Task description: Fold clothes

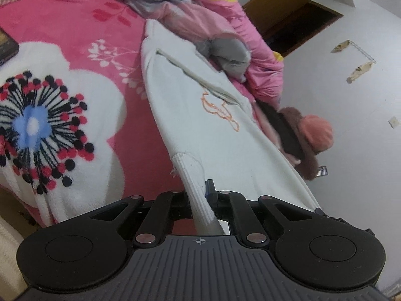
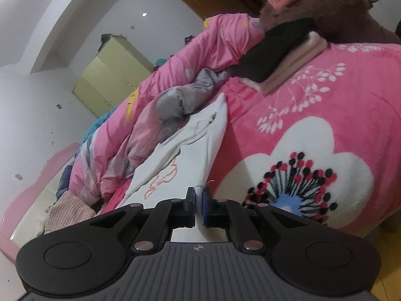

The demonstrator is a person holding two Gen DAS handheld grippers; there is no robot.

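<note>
Both claws were clenched on the near edge of the white garment: left claw on the ribbed cuff, right claw on a corner. Garment hung stretched from the pink bed, unfolded. A folded stack sat at the far side. Folding of this piece seemingly just begun.

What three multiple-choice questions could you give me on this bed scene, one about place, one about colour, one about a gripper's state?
1. Where does the black folded garment lie?
A on the pink stack
B on the floor
C in the wardrobe

2. What colour is the outline drawing on the white garment?
A green
B orange
C blue

3. What is the left gripper doing?
A hanging open
B shut on nothing
C shut on the garment's ribbed edge

Answers: 1 A, it tops folded pink cloth; 2 B, orange lines show; 3 C, ribbing runs between the jaws.
</note>
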